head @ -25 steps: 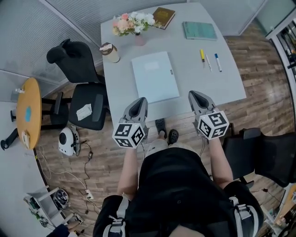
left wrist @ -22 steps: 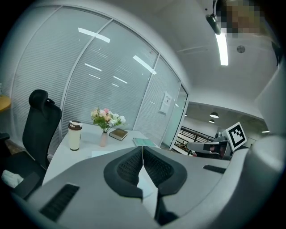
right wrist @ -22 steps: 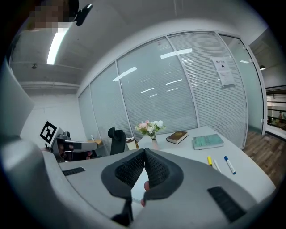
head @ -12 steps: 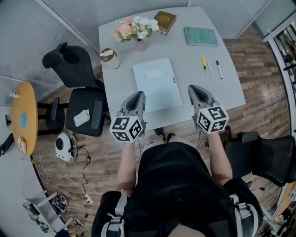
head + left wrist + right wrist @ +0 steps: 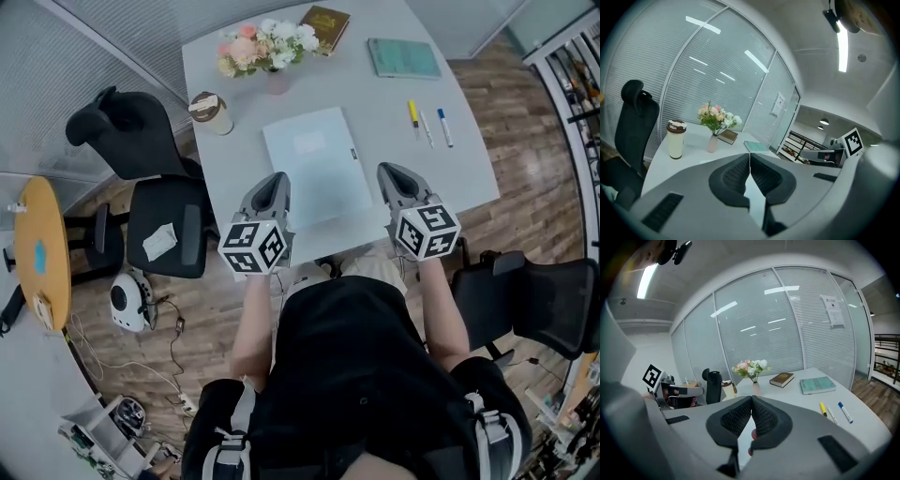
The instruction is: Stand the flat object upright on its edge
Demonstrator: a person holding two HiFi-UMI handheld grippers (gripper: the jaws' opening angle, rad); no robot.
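A pale blue flat folder [image 5: 314,167] lies flat on the grey table [image 5: 375,103], its near edge close to the table's front. My left gripper [image 5: 277,178] hovers over the table's front edge just left of the folder's near corner, jaws shut with nothing in them. Just right of the folder, my right gripper [image 5: 384,171] is shut and holds nothing too. In the left gripper view the left gripper [image 5: 750,157] shows its pads pressed together. The right gripper [image 5: 752,399] looks the same in the right gripper view. Neither gripper touches the folder.
Farther back on the table stand a vase of flowers [image 5: 262,45], a lidded cup [image 5: 210,112], a brown book [image 5: 324,22], a green book [image 5: 403,58] and three markers [image 5: 427,122]. Black office chairs stand at the left [image 5: 159,225] and right [image 5: 539,300].
Both grippers have moved forward from in front of the table to over its near edge, one on each side of the folder. Both stayed shut.
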